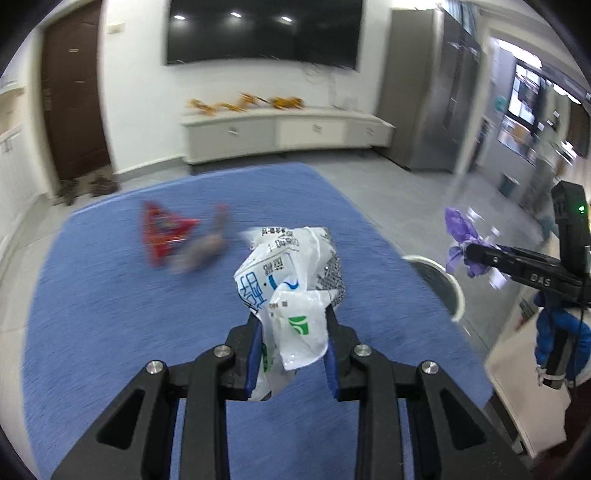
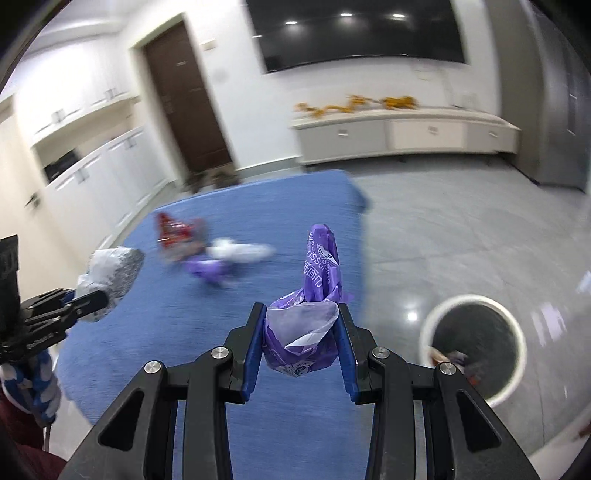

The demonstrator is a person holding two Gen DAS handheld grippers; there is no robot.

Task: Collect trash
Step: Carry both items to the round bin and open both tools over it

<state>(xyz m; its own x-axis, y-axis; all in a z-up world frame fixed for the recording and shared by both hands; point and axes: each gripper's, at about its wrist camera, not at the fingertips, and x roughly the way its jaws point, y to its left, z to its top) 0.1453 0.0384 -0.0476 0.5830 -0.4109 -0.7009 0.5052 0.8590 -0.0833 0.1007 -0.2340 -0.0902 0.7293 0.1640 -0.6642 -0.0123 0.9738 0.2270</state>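
My left gripper (image 1: 291,314) is shut on a crumpled white plastic wrapper (image 1: 288,273) with blue and green print, held above the blue table (image 1: 110,332). My right gripper (image 2: 302,308) is shut on a purple wrapper (image 2: 317,266) near the table's right edge; in the left wrist view that purple wrapper (image 1: 460,240) shows at the right. On the far table lie a red wrapper (image 2: 171,230), a white wrapper (image 2: 240,251) and a small purple wrapper (image 2: 208,269), all blurred. A white-rimmed bin (image 2: 474,339) stands on the floor to the right, with some trash inside.
Grey tile floor (image 2: 461,229) spreads right of the table. A low white cabinet (image 1: 288,133) under a wall screen (image 1: 262,31) lines the far wall, and a dark door (image 2: 184,99) stands at the left. The bin's rim (image 1: 454,284) peeks past the table edge.
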